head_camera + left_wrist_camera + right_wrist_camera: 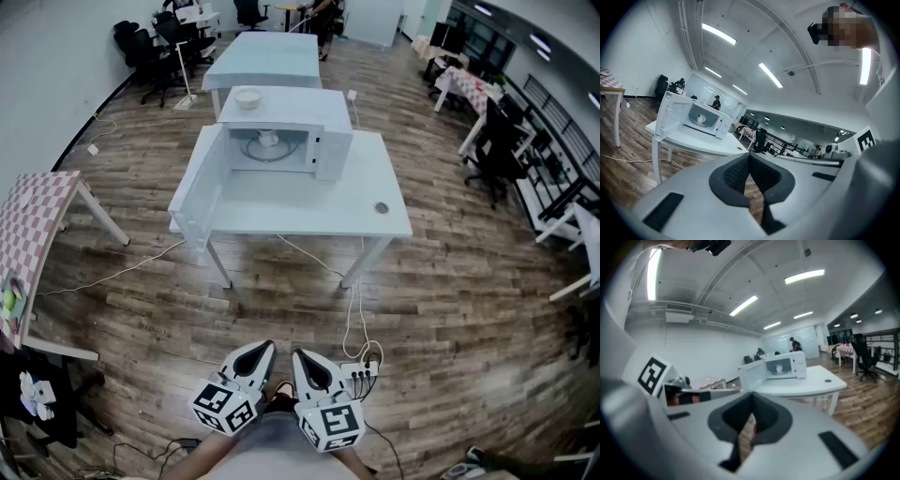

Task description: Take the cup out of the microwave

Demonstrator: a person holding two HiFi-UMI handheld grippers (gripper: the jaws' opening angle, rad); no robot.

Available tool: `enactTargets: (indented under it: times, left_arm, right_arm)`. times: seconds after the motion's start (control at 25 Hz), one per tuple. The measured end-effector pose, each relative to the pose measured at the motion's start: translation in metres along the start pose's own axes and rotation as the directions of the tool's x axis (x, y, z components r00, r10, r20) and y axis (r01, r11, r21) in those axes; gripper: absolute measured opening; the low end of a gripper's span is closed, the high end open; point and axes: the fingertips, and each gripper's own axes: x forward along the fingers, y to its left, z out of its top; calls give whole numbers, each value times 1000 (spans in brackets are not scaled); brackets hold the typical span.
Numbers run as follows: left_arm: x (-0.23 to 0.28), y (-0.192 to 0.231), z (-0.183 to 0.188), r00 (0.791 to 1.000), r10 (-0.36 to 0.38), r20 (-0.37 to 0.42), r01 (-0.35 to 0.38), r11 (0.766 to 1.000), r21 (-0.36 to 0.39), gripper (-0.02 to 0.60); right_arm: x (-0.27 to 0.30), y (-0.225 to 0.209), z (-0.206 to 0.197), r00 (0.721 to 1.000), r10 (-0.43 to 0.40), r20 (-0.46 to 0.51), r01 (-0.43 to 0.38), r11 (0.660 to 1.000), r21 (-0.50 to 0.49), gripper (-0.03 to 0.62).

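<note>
White door (pixel 202 192) hangs open at the left of the microwave (pixel 333 141) on the table (pixel 309 202). The cup (pixel 269 140) stands upright inside the cavity. Left gripper (pixel 255 354) and right gripper (pixel 309 364) sit side by side, well short of the table, each with jaws pressed together on nothing. The cup lies far ahead, almost in line with the left gripper, so I judge that one slightly nearer. Its handle side cannot be told.
</note>
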Motion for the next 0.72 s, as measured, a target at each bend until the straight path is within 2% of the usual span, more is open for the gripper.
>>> enactTargets:
  times: [0.44,0.72]
  left_arm:
    - [13,-24,-6,999,-51,-19,51,999,-12,8]
    - [19,-6,2,999,-46,-4,46,998,-30,8]
  right_arm:
    - [-13,-10,-4,1000,-22,-2,22,1000,4,21]
    - [4,-14,5,1000,-6,11,6,999,40,21]
